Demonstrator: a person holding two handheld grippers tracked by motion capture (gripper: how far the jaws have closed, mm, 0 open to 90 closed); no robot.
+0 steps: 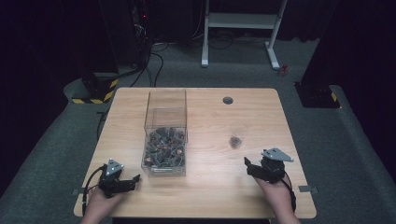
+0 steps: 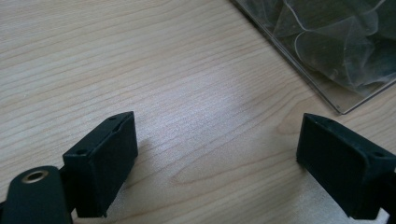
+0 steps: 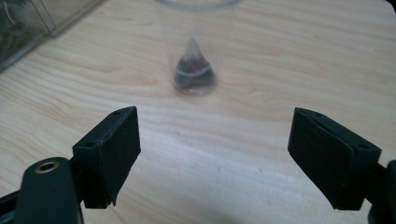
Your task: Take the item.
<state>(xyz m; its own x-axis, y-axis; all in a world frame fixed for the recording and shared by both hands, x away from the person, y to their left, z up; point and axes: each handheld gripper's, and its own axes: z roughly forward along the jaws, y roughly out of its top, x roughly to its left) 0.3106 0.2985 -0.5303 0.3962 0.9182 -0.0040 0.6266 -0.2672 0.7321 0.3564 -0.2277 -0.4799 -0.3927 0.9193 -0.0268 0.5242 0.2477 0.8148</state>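
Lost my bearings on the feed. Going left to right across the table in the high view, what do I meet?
Left tool → clear box of tea bags → clear cup holding one bag → right tool.

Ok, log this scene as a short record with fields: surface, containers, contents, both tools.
surface: wooden table
box: clear box, left of centre, holding many small dark packets
cup: clear cup, right of the box, one pyramid sachet inside
left tool: left tool open, empty, low over the table near the box's front corner
right tool: right tool open, empty, pointed at the cup, apart from it
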